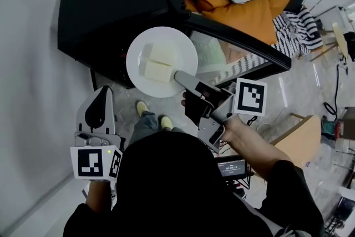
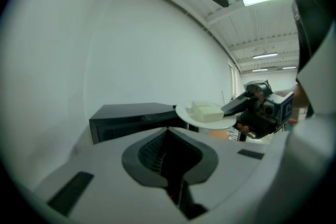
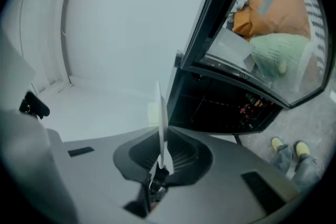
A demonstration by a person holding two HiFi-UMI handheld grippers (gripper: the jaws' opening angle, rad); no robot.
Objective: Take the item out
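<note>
white wall (image 1: 33, 64) | plate (image 1: 166, 34) in open air beside oven door (image 1: 238, 36) edge | right gripper (image 1: 178, 76) pinches rim | left gripper (image 1: 102, 98) closed, empty

Pale marbled floor (image 1: 310, 91) carries everything. My yellow shoes (image 1: 142, 108) stand on it just beside the black oven (image 1: 111, 8), which is raised on legs. Further off, orange cushions (image 1: 249, 14) and a striped cloth (image 1: 297, 28) lie heaped.

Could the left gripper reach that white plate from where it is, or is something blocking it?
Probably yes. The plate hangs in open air before the black oven, pinched at its rim by the right gripper, and the left gripper faces it with nothing between. Its jaws would need opening first.
</note>
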